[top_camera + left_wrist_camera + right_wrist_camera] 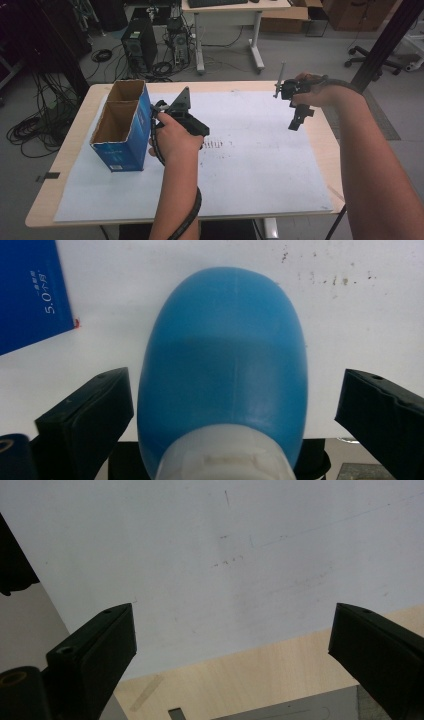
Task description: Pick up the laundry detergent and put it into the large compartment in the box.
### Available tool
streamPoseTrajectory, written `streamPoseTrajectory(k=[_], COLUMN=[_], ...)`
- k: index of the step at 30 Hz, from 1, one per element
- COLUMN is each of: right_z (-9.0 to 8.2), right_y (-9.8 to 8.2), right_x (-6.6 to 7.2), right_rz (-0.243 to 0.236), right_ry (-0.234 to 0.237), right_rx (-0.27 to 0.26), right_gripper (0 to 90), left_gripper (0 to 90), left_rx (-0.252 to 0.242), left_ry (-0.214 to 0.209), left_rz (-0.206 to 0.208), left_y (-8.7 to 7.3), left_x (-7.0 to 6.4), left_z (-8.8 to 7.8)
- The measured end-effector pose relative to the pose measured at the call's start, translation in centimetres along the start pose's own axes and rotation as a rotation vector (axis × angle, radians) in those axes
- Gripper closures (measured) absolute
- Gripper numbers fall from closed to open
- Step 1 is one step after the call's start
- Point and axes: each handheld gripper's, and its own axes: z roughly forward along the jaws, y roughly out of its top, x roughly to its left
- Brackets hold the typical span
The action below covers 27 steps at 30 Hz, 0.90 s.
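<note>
Room: grey floor behind the table, with a black computer tower [139, 44], many cables and a second desk [229, 20] far at the back.
Table: light wooden table [65, 150], almost fully covered by a white paper sheet [260, 165] with small dark marks near its middle.
Blue box: an open cardboard box [122, 125], blue outside and brown inside, stands on the left part of the sheet; a wall divides it into two compartments, and I see nothing inside them.
Left gripper: left gripper [235, 405] is held just to the right of the blue box, over the sheet, pointing down to it.
Left jaws: they stand wide, one on each side of a blue bottle [225, 365]; a small gap shows between each pad and the bottle, so they do not press on it.
Blue bottle: it lies between the left jaws with its white cap [225, 457] toward the camera and its round bottom pointing away, over the white sheet, near a corner of the blue box.
Right gripper: right gripper [298, 117] is held above the far right part of the sheet, well apart from the left one.
Right jaws: wide open, nothing between them; under them are the sheet and the wooden edge of the table.
</note>
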Motion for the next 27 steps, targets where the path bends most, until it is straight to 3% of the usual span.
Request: streamPoseTrajectory(k=[9,27], right_z=[0.01,0.17], right_y=[0.13,-0.43], right_x=[0.13,0.13], right_rz=[-0.002,0.009], right_ry=[-0.001,-0.006], right_rx=[0.004,0.001], right_gripper=[5.0,5.0], left_gripper=[9.9,19.2], left_rx=[-0.039,-0.035], left_ry=[0.008,0.006], left_rz=[-0.003,0.003], left_y=[-0.11,-0.07], left_x=[0.25,0.25], left_z=[-0.21,0.26])
